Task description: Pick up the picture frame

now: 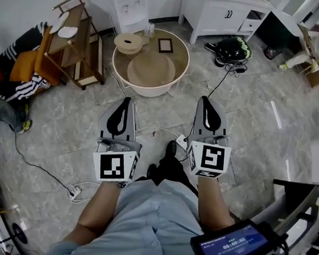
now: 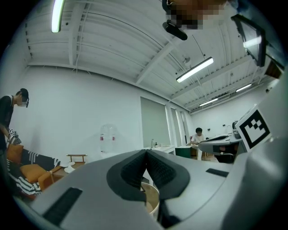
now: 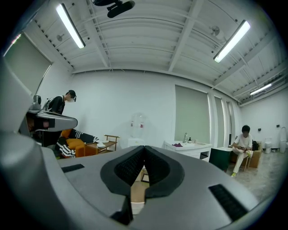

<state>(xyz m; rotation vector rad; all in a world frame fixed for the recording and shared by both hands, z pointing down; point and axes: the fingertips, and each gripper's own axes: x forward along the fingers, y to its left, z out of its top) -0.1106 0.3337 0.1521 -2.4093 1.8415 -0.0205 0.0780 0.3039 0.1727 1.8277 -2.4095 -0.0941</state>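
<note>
The picture frame (image 1: 166,45) sat on the round table (image 1: 149,89), near its far edge, just right of a tan round object (image 1: 127,42). On the near side of the table, over the tiled floor (image 1: 253,126), the left gripper (image 1: 127,102) and right gripper (image 1: 205,100) hung side by side. Each had its jaws pressed together, gripping nothing.
</note>
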